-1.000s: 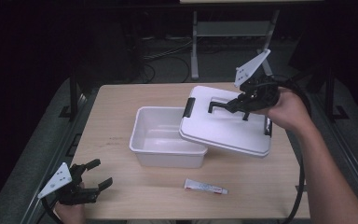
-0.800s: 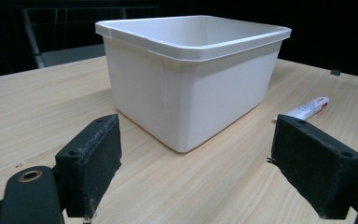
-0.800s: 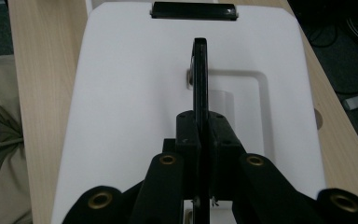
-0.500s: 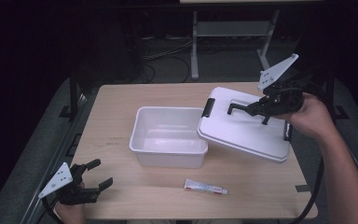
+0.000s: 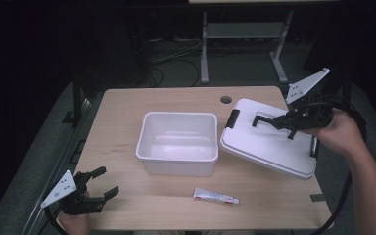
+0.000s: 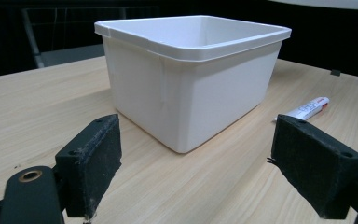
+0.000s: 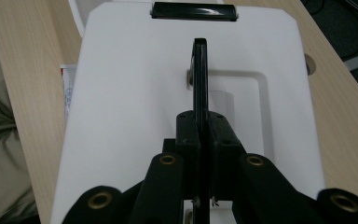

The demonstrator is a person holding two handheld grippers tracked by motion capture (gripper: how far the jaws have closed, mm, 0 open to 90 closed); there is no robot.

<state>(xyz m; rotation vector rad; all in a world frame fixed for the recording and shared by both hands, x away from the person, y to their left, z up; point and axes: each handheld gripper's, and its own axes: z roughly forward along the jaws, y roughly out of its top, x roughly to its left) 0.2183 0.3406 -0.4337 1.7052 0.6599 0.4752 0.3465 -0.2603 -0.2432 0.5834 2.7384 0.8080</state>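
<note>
Item 1, lid (image 5: 269,144): white rectangular cover with a black carry handle (image 7: 200,70) and black end latches. My right tongs (image 5: 285,121) are clamped on the handle, jaws pinched tight with only the handle bar between them. Change noted: over the last second the lid has travelled from on top of the container's right rim out to the right, and now sits clear of it, left edge just beside the container and tilted, its right end low toward the tabletop (image 5: 127,117). I judge the uncovering essentially finished; what remains is to lay the lid flat and let go. Orientation: long axis runs from upper left to lower right in the high view, top face up, handle along that axis.

Item 2, container (image 5: 177,142): white open bin, upright at the tabletop's middle, mouth up, nothing visible inside.

Item 3, tube (image 5: 216,197): small white tube with a red-tipped end, lying flat near the front edge, in front of the container, long axis roughly left to right.

Item 4, left tongs (image 5: 98,191): resting at the front left corner, jaws spread wide, holding nothing, pointed at the container's near corner.
</note>
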